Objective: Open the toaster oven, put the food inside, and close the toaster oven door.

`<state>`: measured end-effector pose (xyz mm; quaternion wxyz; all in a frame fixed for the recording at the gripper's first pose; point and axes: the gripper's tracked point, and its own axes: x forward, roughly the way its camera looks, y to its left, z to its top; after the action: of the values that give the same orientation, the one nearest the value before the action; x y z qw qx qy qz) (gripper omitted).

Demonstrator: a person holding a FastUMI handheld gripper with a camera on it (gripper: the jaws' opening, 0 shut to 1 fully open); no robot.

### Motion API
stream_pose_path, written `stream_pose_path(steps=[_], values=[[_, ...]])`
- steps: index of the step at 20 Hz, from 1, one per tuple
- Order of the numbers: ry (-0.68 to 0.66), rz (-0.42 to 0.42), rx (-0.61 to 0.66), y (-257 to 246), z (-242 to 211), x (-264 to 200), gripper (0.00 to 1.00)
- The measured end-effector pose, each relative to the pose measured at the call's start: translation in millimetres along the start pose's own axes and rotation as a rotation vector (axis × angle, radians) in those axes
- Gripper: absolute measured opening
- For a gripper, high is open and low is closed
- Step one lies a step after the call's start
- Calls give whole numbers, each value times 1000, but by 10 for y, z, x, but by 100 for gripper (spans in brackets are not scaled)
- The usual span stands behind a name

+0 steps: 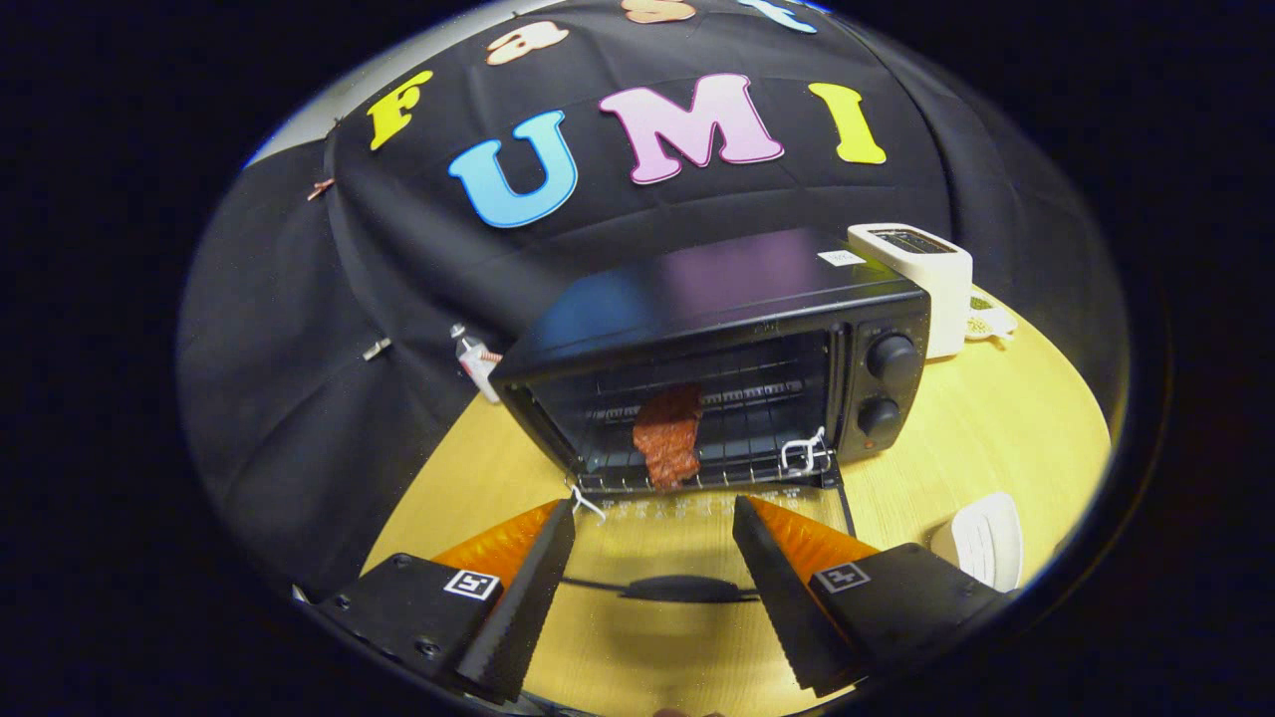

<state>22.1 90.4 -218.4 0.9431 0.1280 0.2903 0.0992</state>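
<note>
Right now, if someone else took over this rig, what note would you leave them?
Tool: open, holding nothing, fingers spread above the lowered door.
Oven: open, glass door folded flat toward the tool, its handle between the fingers.
Food: reddish piece lying on the rack inside.
Done: door opened, food in.
Left: lift the door by its handle and shut it.

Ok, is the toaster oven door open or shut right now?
Open. The door lies folded down flat between the open gripper fingers, and the food sits on the rack inside the toaster oven.
</note>
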Motion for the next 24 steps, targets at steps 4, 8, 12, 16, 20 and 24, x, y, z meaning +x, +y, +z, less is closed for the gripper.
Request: stream_pose_path(steps=[4,8,12,16,20,24], values=[[74,-64,-7,-106,-465,-101,98],[123,-129,-24,-217,-875,-175,98],[194,-217,-66,-361,-1215,-73,99],[222,-242,-65,-301,-1338,132,99],[226,-275,-37,-324,-1288,305,99],[245,-285,-91,-301,-1301,333,98]])
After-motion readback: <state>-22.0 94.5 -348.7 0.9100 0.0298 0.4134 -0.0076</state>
